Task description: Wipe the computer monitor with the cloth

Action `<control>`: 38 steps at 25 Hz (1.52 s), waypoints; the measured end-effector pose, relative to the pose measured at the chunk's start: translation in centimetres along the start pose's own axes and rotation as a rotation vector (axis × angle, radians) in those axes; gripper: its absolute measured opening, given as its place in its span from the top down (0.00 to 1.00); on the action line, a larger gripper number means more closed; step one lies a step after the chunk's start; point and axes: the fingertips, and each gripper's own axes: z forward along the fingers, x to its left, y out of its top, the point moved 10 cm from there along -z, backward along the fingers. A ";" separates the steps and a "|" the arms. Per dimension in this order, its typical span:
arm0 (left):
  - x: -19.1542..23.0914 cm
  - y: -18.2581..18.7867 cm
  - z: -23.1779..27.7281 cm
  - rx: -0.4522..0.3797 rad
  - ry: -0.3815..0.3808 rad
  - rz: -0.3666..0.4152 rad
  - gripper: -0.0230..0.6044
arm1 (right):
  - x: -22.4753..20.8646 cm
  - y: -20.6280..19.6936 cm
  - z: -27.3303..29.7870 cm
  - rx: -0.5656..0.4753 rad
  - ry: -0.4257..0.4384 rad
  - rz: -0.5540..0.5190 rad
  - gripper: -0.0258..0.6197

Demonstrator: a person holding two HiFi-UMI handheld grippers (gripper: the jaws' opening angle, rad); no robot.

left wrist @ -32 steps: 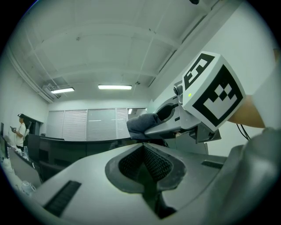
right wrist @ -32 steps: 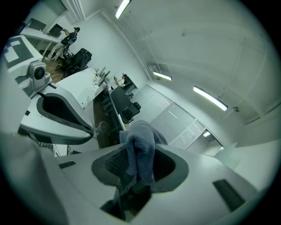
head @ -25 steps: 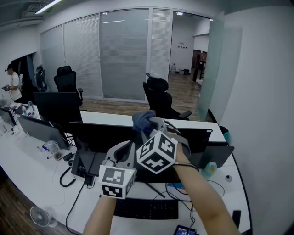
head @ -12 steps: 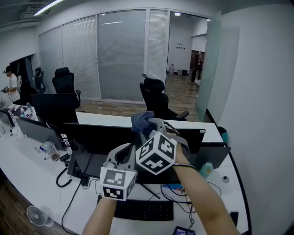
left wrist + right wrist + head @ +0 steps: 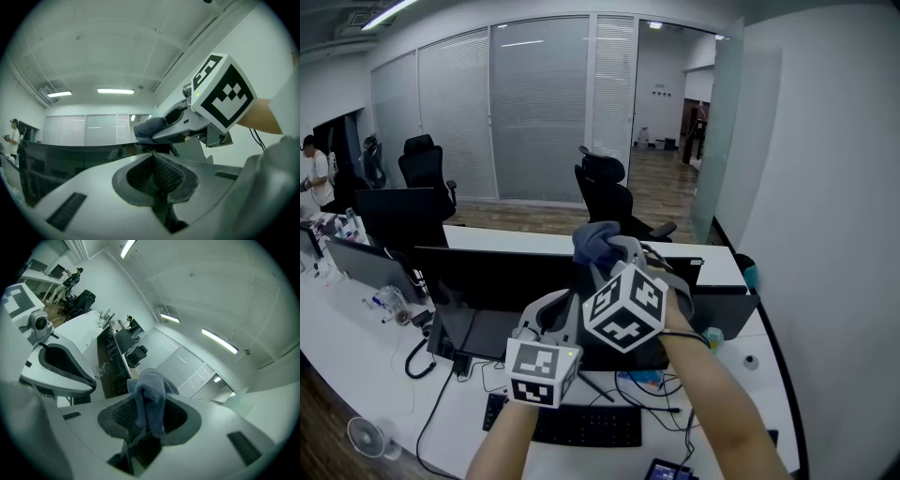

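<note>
The wide black computer monitor (image 5: 487,279) stands on the white desk (image 5: 384,375), below and beyond both grippers. My right gripper (image 5: 606,253) is held up in front of it, shut on a bunched blue-grey cloth (image 5: 594,240) that sticks out above the jaws. In the right gripper view the cloth (image 5: 150,401) drapes over the jaw tips. My left gripper (image 5: 555,314) sits just below and left of the right one, jaws shut with nothing in them. From the left gripper view the cloth (image 5: 150,129) and the monitor's dark top (image 5: 56,161) show ahead.
A black keyboard (image 5: 581,425) and loose cables lie in front of the monitor. More monitors (image 5: 394,211) stand to the left, and a small fan (image 5: 367,437) is on the floor. Office chairs (image 5: 605,192) stand behind the desk. A person (image 5: 314,173) is at far left. A wall closes the right side.
The view has drifted right, so the monitor and desk things sit further left in frame. Both grippers keep the same pose, cloth still held.
</note>
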 end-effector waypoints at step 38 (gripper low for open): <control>-6.2 0.1 2.1 0.000 -0.046 0.024 0.95 | -5.4 -7.5 -3.8 0.060 -0.028 0.062 0.75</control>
